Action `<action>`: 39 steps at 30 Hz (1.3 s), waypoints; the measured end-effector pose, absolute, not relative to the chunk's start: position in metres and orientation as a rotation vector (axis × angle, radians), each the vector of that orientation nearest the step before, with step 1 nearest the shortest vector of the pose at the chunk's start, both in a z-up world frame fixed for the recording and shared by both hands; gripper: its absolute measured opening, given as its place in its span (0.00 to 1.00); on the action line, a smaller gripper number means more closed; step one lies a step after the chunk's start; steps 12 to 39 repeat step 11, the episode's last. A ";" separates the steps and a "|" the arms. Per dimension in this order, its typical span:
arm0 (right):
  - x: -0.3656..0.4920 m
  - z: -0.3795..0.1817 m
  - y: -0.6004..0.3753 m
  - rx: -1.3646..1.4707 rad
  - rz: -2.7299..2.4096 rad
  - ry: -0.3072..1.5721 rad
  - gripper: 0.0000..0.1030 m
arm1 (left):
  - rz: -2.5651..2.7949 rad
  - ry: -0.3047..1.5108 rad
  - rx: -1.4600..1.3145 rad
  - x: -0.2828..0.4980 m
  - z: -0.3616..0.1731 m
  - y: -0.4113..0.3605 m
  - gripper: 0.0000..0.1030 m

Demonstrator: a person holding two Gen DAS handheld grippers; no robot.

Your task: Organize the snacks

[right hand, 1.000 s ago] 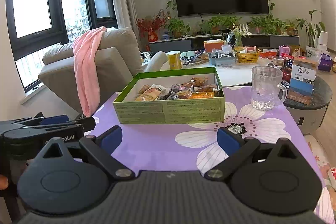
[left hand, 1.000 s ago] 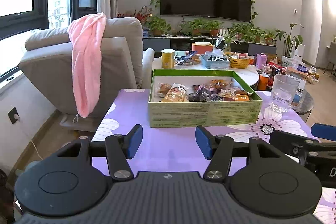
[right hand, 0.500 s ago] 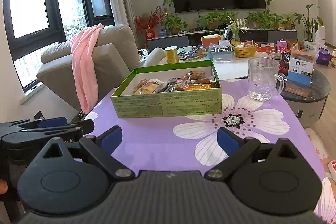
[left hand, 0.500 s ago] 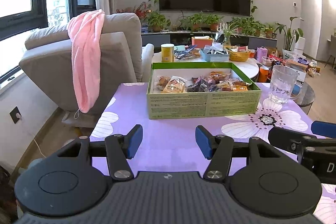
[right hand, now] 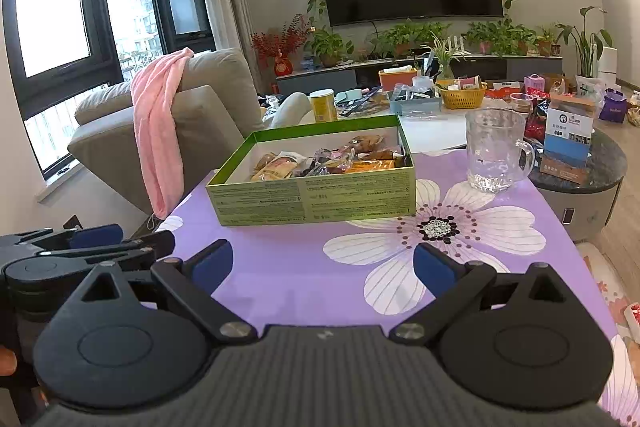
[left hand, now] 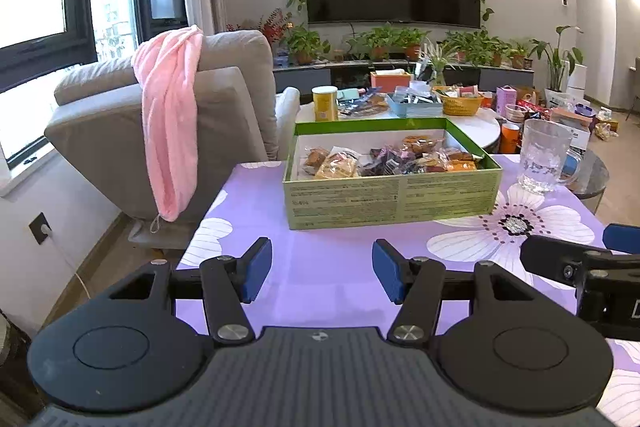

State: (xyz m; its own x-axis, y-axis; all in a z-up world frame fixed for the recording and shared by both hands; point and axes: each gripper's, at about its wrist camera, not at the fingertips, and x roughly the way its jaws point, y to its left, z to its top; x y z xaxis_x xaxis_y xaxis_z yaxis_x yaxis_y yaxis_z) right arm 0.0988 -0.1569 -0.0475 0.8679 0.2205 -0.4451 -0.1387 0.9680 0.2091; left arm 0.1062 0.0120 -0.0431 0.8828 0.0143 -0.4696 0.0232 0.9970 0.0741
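Observation:
A green cardboard box (left hand: 392, 201) (right hand: 316, 197) stands open on the purple flowered tablecloth (left hand: 332, 267) (right hand: 304, 267). Several wrapped snacks (left hand: 384, 161) (right hand: 320, 161) lie inside it. My left gripper (left hand: 322, 271) hovers over the near part of the table, short of the box, open, with nothing between its blue pads. My right gripper (right hand: 323, 267) hangs beside it to the right, also open and empty, its jaws spread wider. Each gripper shows at the edge of the other's view.
A glass mug (left hand: 546, 163) (right hand: 496, 155) stands on the table right of the box. A grey armchair (left hand: 160, 131) with a pink towel (left hand: 170, 123) is at the left. Behind the box, a white round table (right hand: 432, 131) holds a yellow can, baskets and packets.
Both views have tilted slightly, so the box and mug sit a little lower in the frames than before. Both grippers stay open at the same width.

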 end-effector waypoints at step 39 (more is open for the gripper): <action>0.099 -0.048 -0.158 0.174 0.189 0.486 0.64 | -0.008 0.499 0.084 0.106 -0.044 0.010 0.52</action>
